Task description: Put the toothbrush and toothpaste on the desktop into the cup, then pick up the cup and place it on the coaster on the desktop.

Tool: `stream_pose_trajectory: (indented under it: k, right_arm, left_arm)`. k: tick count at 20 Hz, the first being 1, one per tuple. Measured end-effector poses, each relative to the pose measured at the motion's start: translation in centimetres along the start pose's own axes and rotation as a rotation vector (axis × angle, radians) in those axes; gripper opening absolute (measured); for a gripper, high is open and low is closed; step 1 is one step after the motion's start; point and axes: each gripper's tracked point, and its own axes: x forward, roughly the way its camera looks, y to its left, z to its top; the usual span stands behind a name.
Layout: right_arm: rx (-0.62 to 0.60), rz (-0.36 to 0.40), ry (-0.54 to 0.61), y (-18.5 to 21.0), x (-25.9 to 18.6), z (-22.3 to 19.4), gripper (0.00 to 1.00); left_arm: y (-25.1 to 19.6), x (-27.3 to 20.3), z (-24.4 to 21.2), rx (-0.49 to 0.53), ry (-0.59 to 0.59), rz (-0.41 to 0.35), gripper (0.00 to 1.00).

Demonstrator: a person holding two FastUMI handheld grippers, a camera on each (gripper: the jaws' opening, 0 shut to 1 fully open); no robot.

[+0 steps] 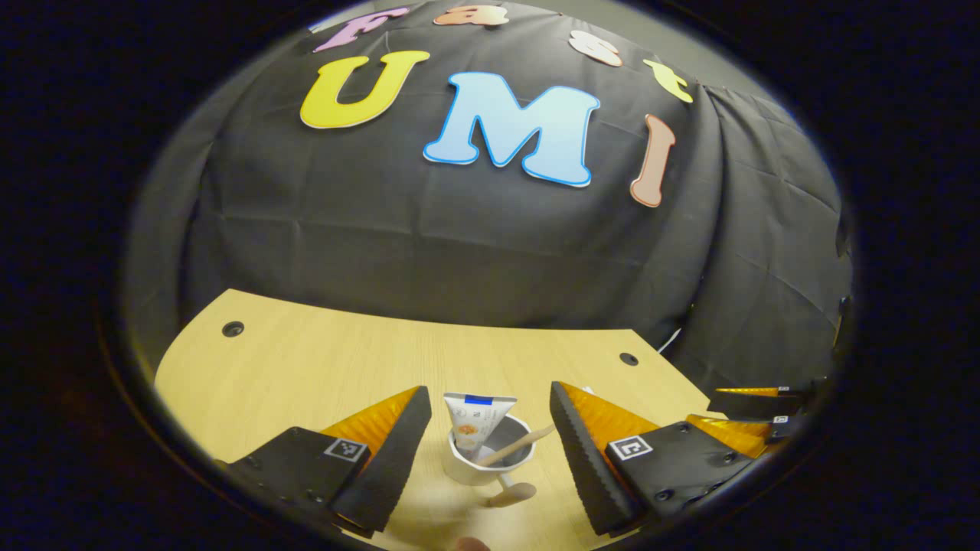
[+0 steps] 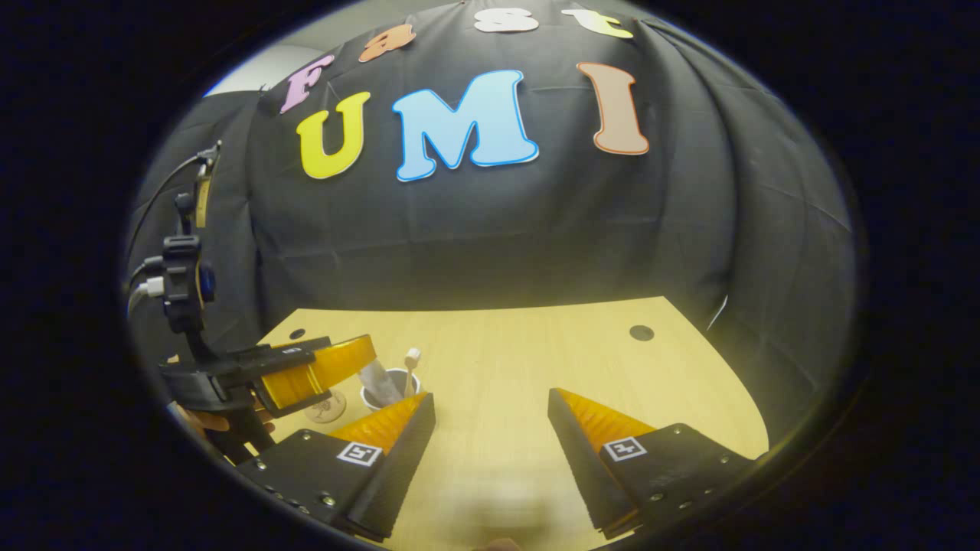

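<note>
The cup (image 1: 490, 458), toothpaste (image 1: 475, 422) and toothbrush (image 1: 517, 449) upright inside, stands between the left gripper (image 1: 486, 440)'s spread fingers; bare desktop (image 2: 536, 360) stretches to the far edge.

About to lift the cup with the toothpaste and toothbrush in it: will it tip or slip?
Likely top-heavy: the toothpaste and toothbrush stick out above the cup and lean. The cup looks small and smooth, so it may slip. The left gripper is open around it; lift slowly and upright.
</note>
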Motion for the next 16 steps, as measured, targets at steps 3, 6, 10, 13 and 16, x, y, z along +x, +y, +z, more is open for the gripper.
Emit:
stream_pose_trajectory:
  k: [3, 6, 10, 13, 16]
  right_arm:
    - [-0.014, 0.028, 0.02, 1.9, 0.7, -0.2, 0.89]
    - [-0.03, 0.057, 0.054, 3.9, 1.5, -0.7, 0.89]
    - [-0.053, 0.099, 0.11, 6.5, 2.7, -1.8, 0.89]
    - [-0.084, 0.105, 0.157, 7.9, 3.7, -2.9, 0.89]
    - [-0.089, 0.115, 0.226, 9.2, 4.8, -4.4, 0.89]
  left_arm:
    - [0.7, -1.7, 1.5, 0.03, -0.033, 0.011, 0.98]
    - [1.8, -3.4, 2.9, 0.035, -0.064, 0.023, 0.98]
    - [4.1, -5.6, 4.2, 0.031, -0.092, 0.055, 0.98]
    - [6.5, -7.1, 4.4, 0.04, -0.093, 0.093, 0.98]
    - [8.7, -8.2, 4.3, 0.028, -0.09, 0.121, 0.98]
